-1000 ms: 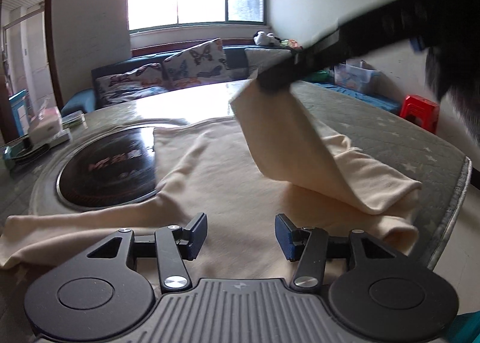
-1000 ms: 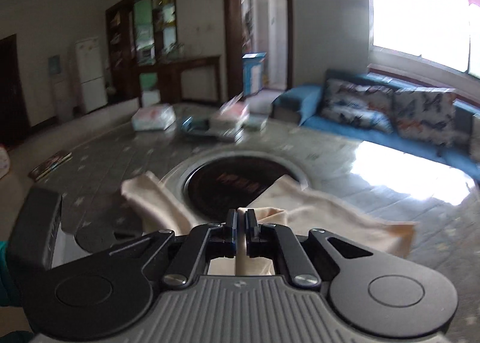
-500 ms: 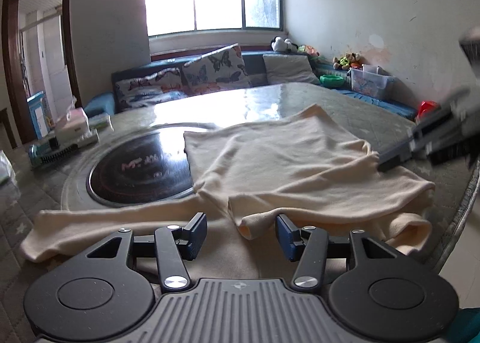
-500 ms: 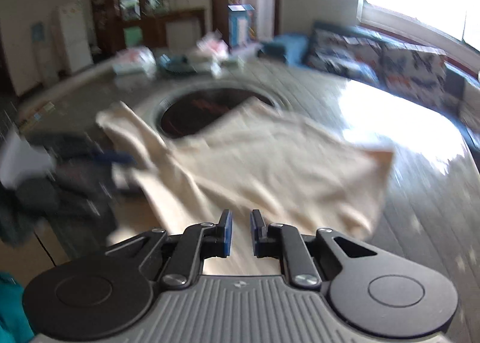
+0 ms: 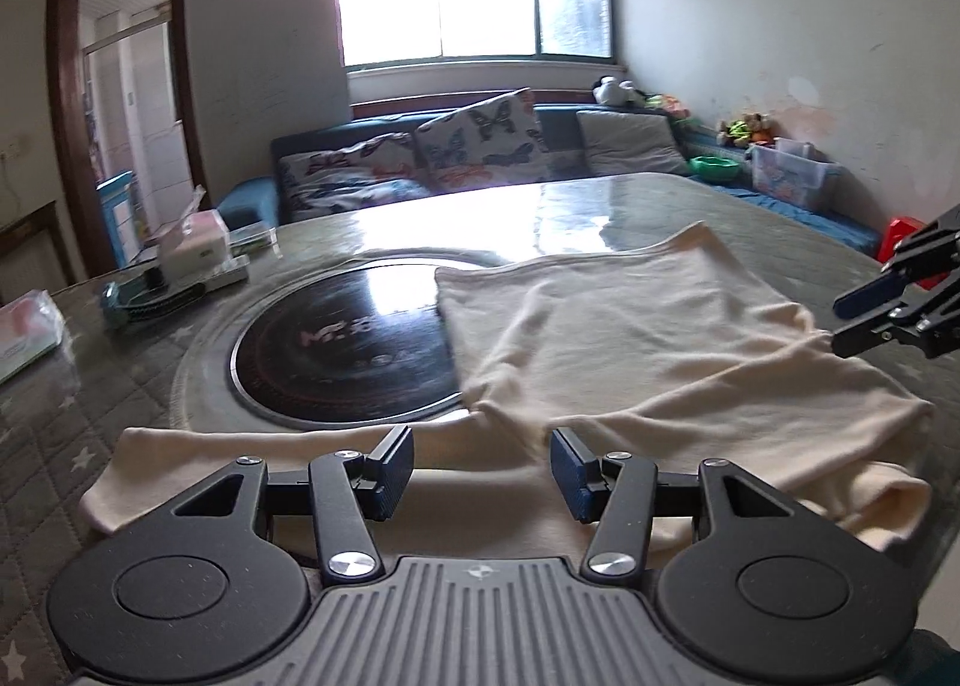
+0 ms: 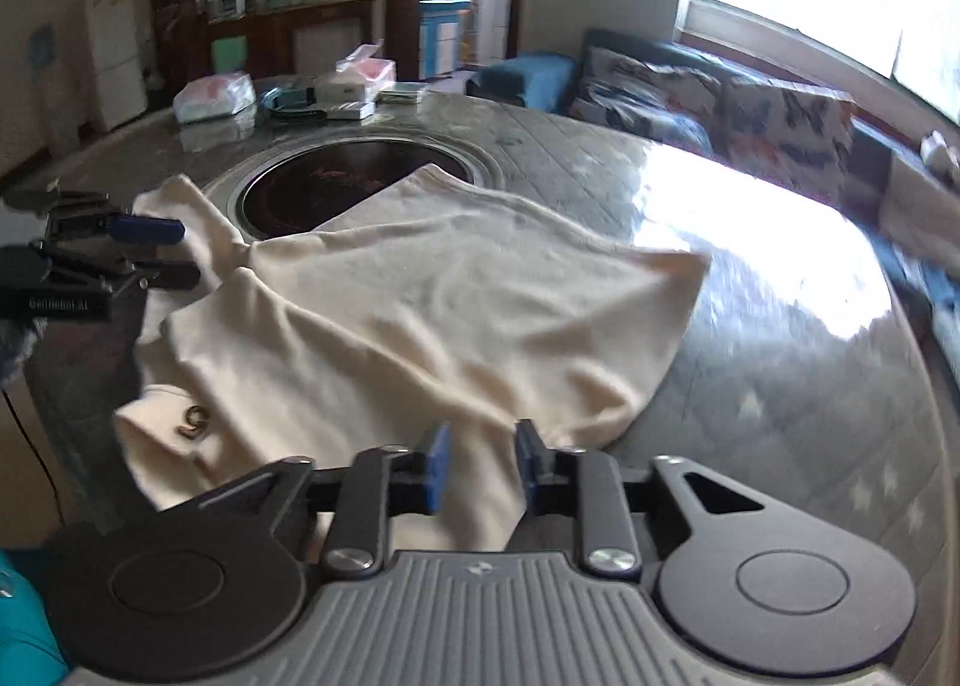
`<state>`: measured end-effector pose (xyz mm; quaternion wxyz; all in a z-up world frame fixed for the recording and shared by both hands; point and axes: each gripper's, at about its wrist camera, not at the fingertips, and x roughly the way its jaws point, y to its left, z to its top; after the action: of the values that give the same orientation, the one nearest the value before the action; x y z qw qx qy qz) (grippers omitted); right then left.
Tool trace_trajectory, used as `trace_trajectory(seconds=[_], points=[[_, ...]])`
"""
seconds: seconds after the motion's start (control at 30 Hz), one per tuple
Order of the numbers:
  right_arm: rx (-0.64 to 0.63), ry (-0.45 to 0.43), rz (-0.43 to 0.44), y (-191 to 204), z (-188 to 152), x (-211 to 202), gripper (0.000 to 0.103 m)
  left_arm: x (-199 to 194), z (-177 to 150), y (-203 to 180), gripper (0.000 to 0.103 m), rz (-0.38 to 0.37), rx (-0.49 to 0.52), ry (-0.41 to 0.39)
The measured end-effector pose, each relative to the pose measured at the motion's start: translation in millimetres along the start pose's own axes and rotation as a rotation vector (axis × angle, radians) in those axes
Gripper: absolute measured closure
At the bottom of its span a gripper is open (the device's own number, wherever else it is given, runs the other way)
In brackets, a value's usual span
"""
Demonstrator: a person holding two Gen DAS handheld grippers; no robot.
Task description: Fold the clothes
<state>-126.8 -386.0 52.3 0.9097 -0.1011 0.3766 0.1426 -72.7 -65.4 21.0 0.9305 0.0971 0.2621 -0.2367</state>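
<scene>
- Left wrist view: the cream garment [image 5: 630, 338] was found lying folded over on the round table [image 5: 120, 386], partly covering the dark glass inset [image 5: 342, 350]. A second earlier, its flap had been held aloft by the right gripper [image 5: 840, 323]; that gripper was now seen at the garment's right edge. The left gripper [image 5: 483, 467] was noted with jaws apart and nothing pinched, unchanged throughout.
- Right wrist view: the right gripper [image 6: 478, 467] jaws, previously clamped on the cloth, were recorded opening, with fabric seen between them but not pressed. The left gripper [image 6: 174, 251] was observed beside the sleeve [image 6: 198, 224].
</scene>
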Motion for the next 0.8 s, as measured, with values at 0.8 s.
trace_trajectory(seconds=[0.8], points=[[-0.098,0.169,0.241,-44.7,13.7,32.7,0.098,24.8,-7.5,14.8,0.048,0.059,-0.024,0.079]])
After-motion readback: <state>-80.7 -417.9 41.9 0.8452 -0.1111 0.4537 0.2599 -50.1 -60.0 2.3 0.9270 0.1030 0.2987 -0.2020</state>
